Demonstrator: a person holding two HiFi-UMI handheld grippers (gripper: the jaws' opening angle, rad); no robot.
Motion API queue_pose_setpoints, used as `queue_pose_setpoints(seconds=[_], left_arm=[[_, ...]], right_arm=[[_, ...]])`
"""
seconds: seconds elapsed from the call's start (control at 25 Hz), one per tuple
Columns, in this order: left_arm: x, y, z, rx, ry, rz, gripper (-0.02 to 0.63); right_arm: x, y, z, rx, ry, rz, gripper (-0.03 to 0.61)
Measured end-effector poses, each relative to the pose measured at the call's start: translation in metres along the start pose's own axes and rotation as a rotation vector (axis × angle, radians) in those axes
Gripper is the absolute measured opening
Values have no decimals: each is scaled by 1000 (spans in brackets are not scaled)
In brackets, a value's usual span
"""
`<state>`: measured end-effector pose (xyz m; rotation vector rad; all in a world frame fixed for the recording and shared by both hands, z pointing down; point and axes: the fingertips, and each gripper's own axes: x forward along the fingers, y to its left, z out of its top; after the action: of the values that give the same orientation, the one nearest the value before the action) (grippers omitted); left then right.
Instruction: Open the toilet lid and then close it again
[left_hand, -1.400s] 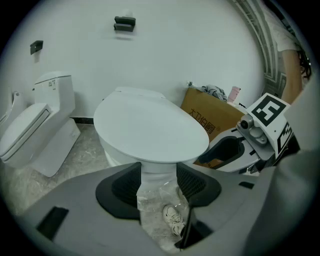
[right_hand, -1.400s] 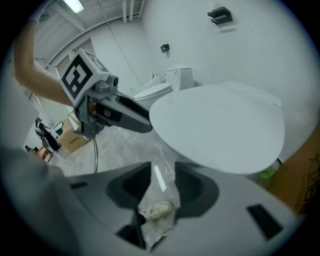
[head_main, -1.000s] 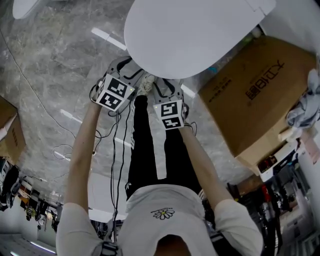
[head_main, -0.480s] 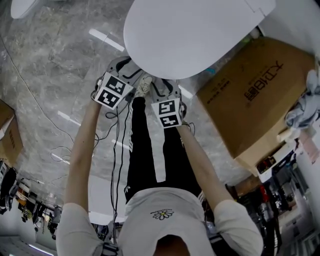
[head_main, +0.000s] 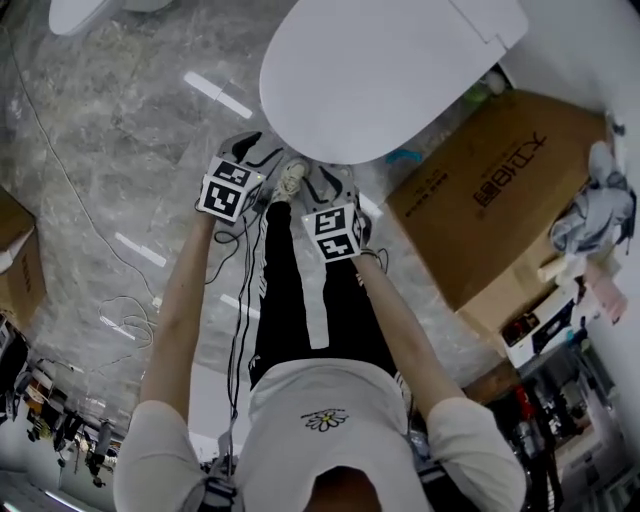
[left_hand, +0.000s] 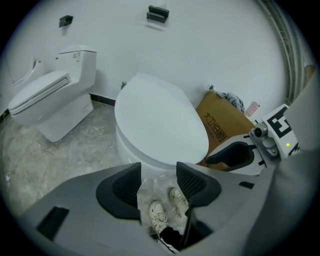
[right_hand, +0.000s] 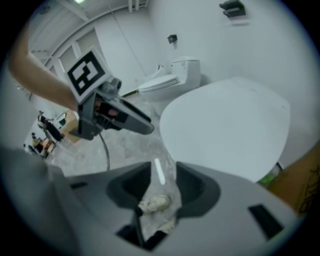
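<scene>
The white toilet lid (head_main: 390, 70) lies closed on its bowl, just ahead of both grippers. My left gripper (head_main: 246, 150) hovers at the lid's near-left rim, jaws open and apart from it. In the left gripper view the lid (left_hand: 157, 122) fills the middle, and only floor and shoes (left_hand: 167, 205) show between the pads of the gripper (left_hand: 159, 172). My right gripper (head_main: 330, 182) sits just short of the lid's front edge. Its own view shows the gripper (right_hand: 164, 172) open and empty below the lid (right_hand: 230, 125).
A brown cardboard box (head_main: 500, 190) stands close on the toilet's right, with clutter and cloth (head_main: 590, 220) beyond it. A second white toilet (left_hand: 50, 97) stands to the left by the wall. Cables (head_main: 235, 290) trail on the marble floor (head_main: 110, 130) by the person's legs.
Both grippers have lifted slightly at the lid's front rim, and the left one has rolled a little. The lid stays closed and the jaws have not changed.
</scene>
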<state>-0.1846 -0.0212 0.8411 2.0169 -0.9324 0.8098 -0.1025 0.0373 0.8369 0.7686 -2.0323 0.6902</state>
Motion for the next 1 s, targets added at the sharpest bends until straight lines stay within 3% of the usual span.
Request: queue_pose_setpoints(seconds=[0.12, 0.28, 0.48, 0.68, 0.76, 1.0], left_arm=[[-27, 0, 37, -55, -73, 33, 235], [-72, -13, 106, -42, -175, 67, 232], [-151, -39, 214, -56, -387, 110, 216], [-241, -102, 322, 72, -600, 125, 213], [-279, -124, 360, 104, -702, 129, 181], [-378, -196, 412, 246, -928, 166, 148]], right_arm=[[-21, -17, 41, -6, -59, -33, 162], [-67, -46, 113, 7, -177, -106, 161], [-149, -78, 207, -2, -350, -180, 161], [-253, -95, 289, -10, -548, -266, 161], [-297, -96, 324, -18, -644, -293, 161], [-410, -63, 378, -99, -882, -309, 161]])
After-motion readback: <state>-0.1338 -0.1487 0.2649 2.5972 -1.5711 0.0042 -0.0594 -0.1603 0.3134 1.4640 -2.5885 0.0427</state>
